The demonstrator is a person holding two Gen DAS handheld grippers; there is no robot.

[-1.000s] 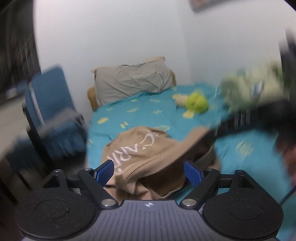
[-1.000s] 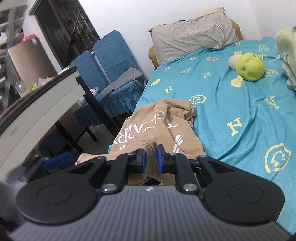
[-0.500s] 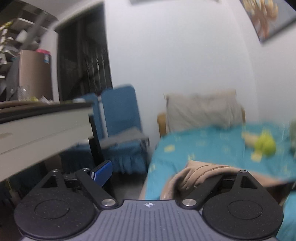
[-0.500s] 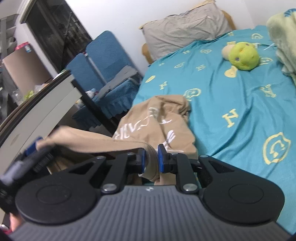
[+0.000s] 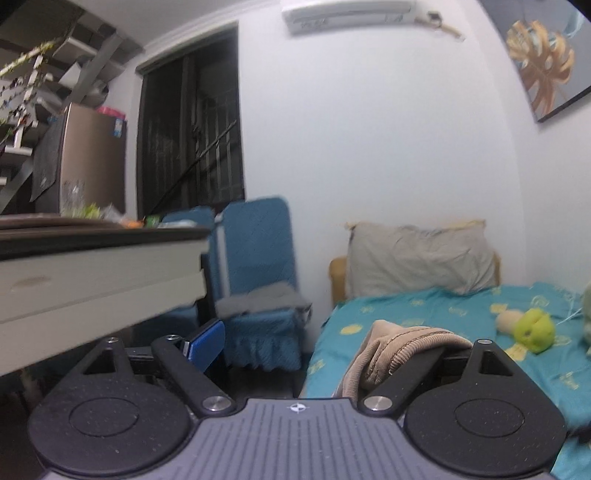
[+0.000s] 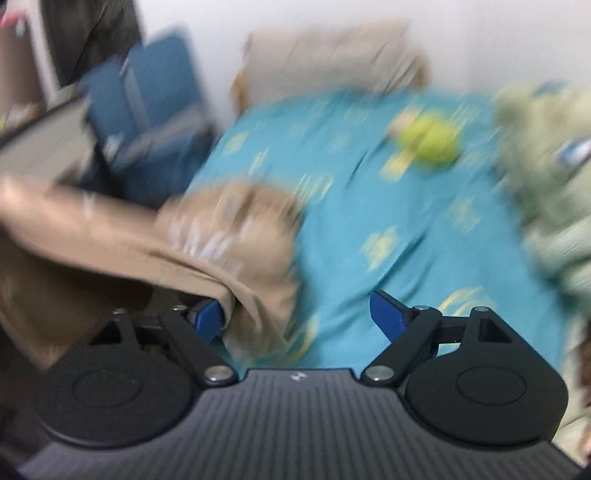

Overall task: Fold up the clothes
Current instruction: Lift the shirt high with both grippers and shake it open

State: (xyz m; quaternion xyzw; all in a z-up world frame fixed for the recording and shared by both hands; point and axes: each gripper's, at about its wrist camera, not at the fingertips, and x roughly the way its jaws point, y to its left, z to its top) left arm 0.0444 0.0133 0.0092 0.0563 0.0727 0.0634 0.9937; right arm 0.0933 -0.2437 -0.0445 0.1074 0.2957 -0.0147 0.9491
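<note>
Between the wide-apart jaws of the right gripper [image 6: 303, 317] lies a fold of the tan shirt [image 6: 229, 236], draped over its left finger. The left gripper [image 5: 325, 343] also gapes, shirt [image 5: 399, 343] covering its right finger.

We are in a home bedroom | bed [image 5: 424, 317] with teal sheet, grey pillow [image 5: 419, 260] | plush toy [image 5: 532, 330] | wall air conditioner [image 5: 351, 14]

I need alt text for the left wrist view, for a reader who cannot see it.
A tan knit garment drapes over one finger of the open left tongs, above a teal patterned bedsheet with a grey pillow and a yellow-green plush toy.
</note>
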